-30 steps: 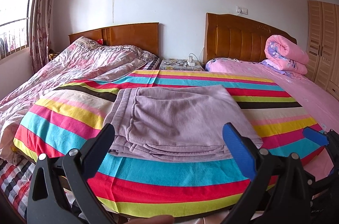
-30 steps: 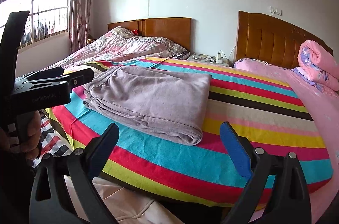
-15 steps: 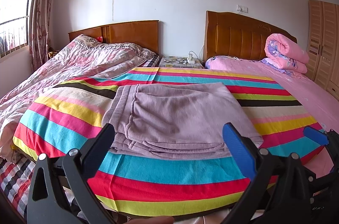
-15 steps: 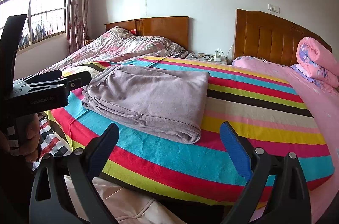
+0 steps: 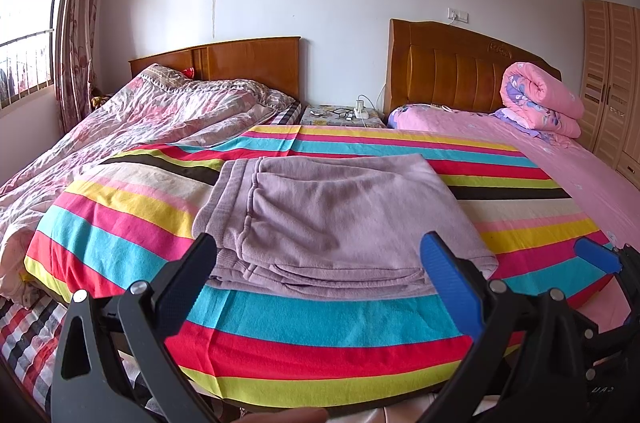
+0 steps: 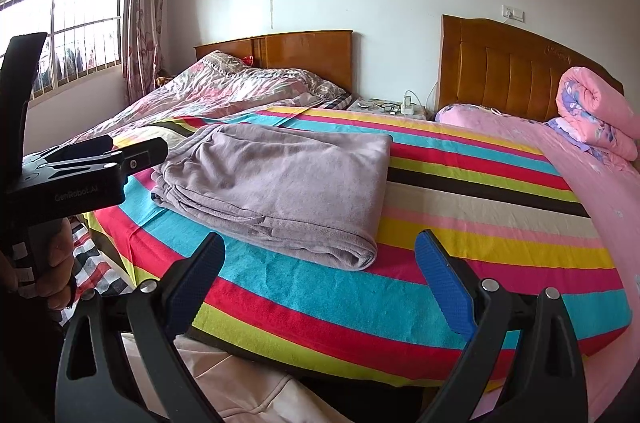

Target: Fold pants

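Observation:
Lilac pants (image 5: 328, 219) lie folded into a flat rectangle on a striped blanket (image 5: 320, 327); they also show in the right wrist view (image 6: 280, 183). My left gripper (image 5: 320, 263) is open and empty, held back from the pants' near edge. My right gripper (image 6: 320, 263) is open and empty, off the pants' near right corner. The left gripper's body (image 6: 80, 175) shows at the left of the right wrist view. The right gripper's blue fingertip (image 5: 596, 255) shows at the right edge of the left wrist view.
A rumpled floral quilt (image 5: 140, 135) covers the left bed. A rolled pink quilt (image 5: 540, 99) lies on the pink sheet (image 5: 560, 175) at right. A nightstand (image 5: 340, 113) with cables stands between the wooden headboards. A wardrobe (image 5: 612, 83) stands far right.
Both grippers have drifted slightly; the pants sit a touch higher in both views. Both stay open and the pants have not moved.

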Available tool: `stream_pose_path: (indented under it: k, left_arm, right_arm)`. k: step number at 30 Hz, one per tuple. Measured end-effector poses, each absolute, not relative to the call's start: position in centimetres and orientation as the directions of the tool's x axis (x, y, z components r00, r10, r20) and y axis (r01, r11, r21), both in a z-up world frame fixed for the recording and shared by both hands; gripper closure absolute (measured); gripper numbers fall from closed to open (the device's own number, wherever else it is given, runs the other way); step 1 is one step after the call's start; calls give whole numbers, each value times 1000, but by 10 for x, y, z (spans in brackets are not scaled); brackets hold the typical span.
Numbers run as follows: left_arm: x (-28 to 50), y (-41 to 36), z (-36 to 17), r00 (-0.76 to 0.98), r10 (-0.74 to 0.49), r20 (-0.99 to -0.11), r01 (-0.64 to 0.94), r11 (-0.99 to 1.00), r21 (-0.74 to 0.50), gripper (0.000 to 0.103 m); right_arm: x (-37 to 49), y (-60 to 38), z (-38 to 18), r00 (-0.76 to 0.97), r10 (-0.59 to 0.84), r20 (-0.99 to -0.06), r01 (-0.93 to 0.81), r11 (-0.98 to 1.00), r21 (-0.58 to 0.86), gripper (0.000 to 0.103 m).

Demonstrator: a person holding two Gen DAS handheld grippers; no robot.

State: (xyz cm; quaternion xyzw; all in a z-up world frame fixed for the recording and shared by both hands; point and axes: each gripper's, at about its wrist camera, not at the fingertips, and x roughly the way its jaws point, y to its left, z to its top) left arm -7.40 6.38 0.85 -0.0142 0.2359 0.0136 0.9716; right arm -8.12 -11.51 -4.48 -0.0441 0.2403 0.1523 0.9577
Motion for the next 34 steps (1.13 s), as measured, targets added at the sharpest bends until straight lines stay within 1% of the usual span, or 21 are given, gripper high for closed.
stream_pose_path:
  k: [20,23,34]
  left_arm:
    - [-76,64,6,891,8,-455,-22,999,-26,1]
    - [-77,65,5,890,26,-455,-39,999,-20,1]
    - [-73,66,4,880,27,-473,-43,999,-24,1]
  right_arm:
    - [-82,-113,-46,836,269,-478,-312,950,-11,11]
    - [-82,-112,-49,834,270,-481,-314,949,-13,11]
    - [-83,-112,-51,833,270,-484,-315,949,-12,11]
